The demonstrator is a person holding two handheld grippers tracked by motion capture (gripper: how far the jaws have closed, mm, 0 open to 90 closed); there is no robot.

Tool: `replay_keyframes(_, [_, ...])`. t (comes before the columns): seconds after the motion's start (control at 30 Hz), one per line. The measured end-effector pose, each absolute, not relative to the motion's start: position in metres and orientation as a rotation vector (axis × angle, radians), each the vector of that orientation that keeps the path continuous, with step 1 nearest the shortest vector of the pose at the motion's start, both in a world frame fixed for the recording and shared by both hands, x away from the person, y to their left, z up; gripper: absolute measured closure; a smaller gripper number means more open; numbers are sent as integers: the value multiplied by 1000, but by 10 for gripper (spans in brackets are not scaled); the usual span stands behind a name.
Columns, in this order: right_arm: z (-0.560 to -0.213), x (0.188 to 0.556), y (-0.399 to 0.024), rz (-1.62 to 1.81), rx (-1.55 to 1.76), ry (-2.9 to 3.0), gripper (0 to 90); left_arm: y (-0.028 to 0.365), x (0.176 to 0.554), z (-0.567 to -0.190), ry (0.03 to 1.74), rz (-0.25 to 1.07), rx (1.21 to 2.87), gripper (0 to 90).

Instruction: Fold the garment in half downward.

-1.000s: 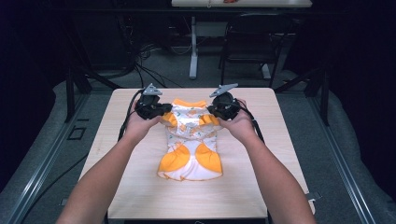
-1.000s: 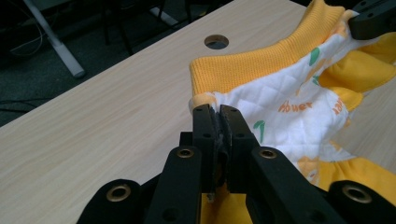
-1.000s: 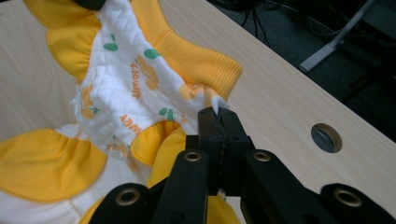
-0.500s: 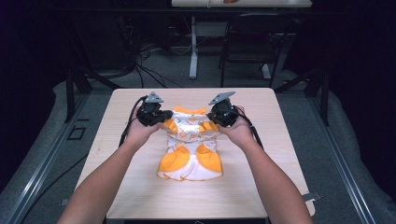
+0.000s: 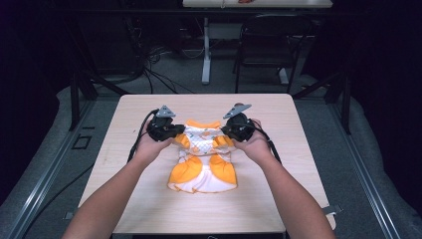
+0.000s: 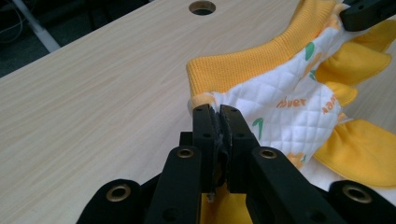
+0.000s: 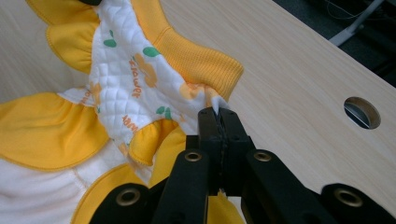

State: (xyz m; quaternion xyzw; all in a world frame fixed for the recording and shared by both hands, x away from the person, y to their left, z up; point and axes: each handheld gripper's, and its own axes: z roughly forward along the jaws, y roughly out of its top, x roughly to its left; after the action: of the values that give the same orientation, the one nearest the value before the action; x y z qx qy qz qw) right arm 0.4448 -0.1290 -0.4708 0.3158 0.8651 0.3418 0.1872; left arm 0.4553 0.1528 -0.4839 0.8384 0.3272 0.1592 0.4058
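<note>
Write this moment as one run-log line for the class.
left gripper: shut on garment | right gripper: shut on garment | garment: orange-and-white, on table, held at both shoulders

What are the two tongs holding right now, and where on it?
Both grip the small quilted white-and-orange garment: left tongs and right tongs each pinch a top corner beside its ribbed orange collar.

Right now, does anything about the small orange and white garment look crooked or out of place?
Nothing stands out. The garment lies roughly centred on the table, its orange collar band away from the person. The left claw and right claw each pinch one shoulder corner.
</note>
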Motion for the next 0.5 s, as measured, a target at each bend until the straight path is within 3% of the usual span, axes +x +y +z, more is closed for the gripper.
replay_keyframes(0.5, [-481,424,-128,937,834,2485,893,156,437,-497,785,365,2141,857])
